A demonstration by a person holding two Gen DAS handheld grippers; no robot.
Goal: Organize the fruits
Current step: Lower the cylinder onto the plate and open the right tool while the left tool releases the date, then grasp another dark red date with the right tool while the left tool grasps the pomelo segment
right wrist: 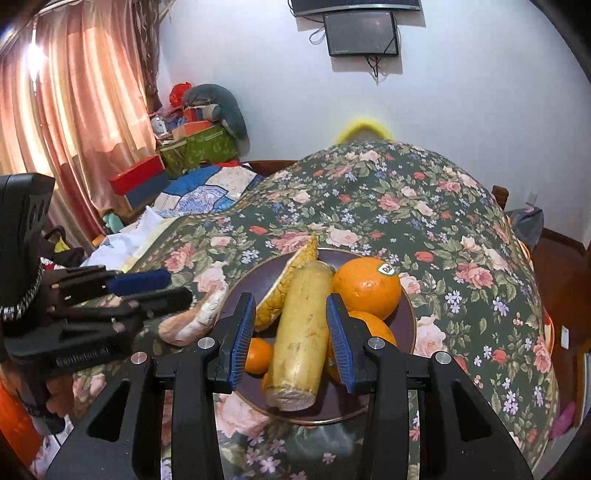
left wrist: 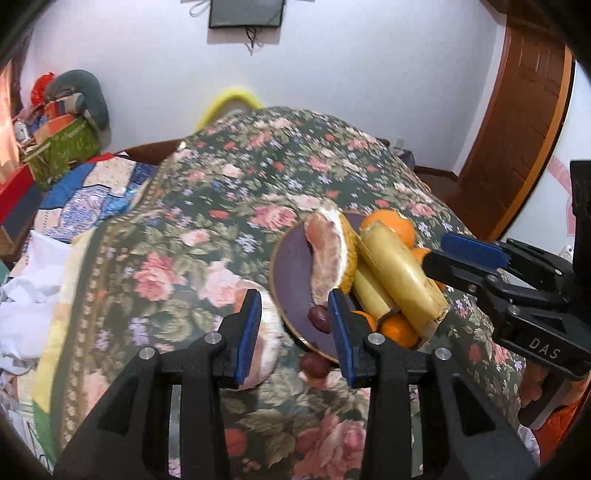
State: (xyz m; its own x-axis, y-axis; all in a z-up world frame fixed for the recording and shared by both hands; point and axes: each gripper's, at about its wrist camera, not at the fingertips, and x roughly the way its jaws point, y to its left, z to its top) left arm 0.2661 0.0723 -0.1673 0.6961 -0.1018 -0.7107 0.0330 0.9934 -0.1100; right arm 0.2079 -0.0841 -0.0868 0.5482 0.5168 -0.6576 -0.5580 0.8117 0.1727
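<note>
A dark green floral tablecloth (right wrist: pixel 424 206) with pink roses covers the rounded table. At far left hang peach-pink curtains (right wrist: pixel 74 96). Just right of them sits a green patterned box (right wrist: pixel 207 147), with a grey stuffed cushion (right wrist: pixel 221 103) on it. A red flat box (right wrist: pixel 138 177) lies nearer, beside a blue-and-white patchwork quilt (right wrist: pixel 207 192). A dark rectangular screen (right wrist: pixel 362 33) is mounted on the white wall (right wrist: pixel 480 92). At far right stands a brown wooden door (left wrist: pixel 517 110).

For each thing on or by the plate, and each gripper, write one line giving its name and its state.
Plate: on the floral cloth, loaded with fruit.
Sugarcane: lying across the oranges, on the plate.
Big orange: whole, stickered, on the plate.
Pomelo wedge: peeled, on the plate.
Loose pomelo piece: on the cloth, off the plate.
Left gripper: open, empty.
Right gripper: open, astride the sugarcane.
</note>
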